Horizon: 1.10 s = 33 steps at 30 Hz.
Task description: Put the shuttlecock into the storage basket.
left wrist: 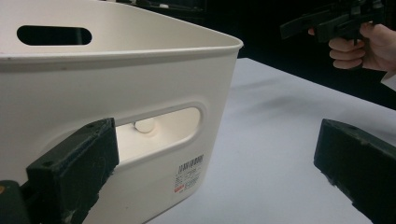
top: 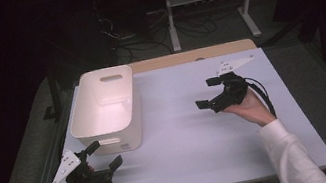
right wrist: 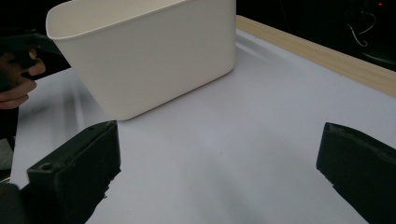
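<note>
Bin: I see a white bin (top: 105, 109) on the left half of the table (top: 199, 136), empty as far as I can see, its long axis running near to far, a handle slot in each short wall
Left gripper (top: 104, 157): I hold it at the near left corner, just in front of the bin's near short wall; its jaws are spread wide and hold nothing; one jaw sits close before the near handle slot (left wrist: 161, 128), contact not clear
Right gripper (top: 209, 93): I hold it over the right half, well apart from the bin, jaws wide apart, empty, aimed left toward the bin's long side
Nearer hand: my judgement is the left, since the bin lies directly ahead of it
</note>
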Tool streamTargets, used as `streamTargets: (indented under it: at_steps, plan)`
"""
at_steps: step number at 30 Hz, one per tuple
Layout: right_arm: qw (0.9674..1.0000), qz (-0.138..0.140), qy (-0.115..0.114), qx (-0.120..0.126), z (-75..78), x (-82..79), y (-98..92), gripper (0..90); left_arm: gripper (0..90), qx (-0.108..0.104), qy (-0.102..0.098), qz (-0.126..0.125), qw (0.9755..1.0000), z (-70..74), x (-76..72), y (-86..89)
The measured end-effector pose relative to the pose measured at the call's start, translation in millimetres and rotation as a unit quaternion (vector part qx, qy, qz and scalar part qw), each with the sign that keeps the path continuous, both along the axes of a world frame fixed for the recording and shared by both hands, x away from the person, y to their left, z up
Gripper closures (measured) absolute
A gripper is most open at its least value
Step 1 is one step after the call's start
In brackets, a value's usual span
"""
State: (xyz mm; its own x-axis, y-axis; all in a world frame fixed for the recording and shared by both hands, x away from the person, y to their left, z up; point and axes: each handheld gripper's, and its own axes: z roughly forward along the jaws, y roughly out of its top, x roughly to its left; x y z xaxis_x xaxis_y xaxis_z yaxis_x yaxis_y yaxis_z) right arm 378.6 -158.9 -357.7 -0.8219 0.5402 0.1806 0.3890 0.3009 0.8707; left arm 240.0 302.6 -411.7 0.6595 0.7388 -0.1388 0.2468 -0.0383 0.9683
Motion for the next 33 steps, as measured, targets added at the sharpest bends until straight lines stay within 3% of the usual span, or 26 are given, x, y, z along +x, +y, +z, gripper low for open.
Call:
streamTargets:
  at_steps: [12, 21, 26, 33]
  plan:
    - [0.9998, -0.017, 0.010, 0.004, -11.8, -6.8, -15.9, 0.0, 0.0, 0.000, 0.002, 0.001, 1.0000, 0.1, -0.3, -0.3]
    - [0.9996, -0.028, 0.008, 0.002, -18.4, -13.7, -26.7, 0.0, 0.0, 0.001, 0.000, 0.001, 1.0000, 0.7, -1.0, 0.2]
    - [0.9992, -0.040, -0.007, 0.007, -25.2, -20.2, -36.0, 0.0, 0.0, 0.002, -0.002, 0.001, 1.0000, 1.0, -1.3, 0.6]
    - [0.9986, -0.053, 0.001, 0.003, -34.1, -25.6, -43.7, 0.0, 0.0, -0.004, -0.003, 0.002, 1.0000, 1.0, -1.6, -0.2]
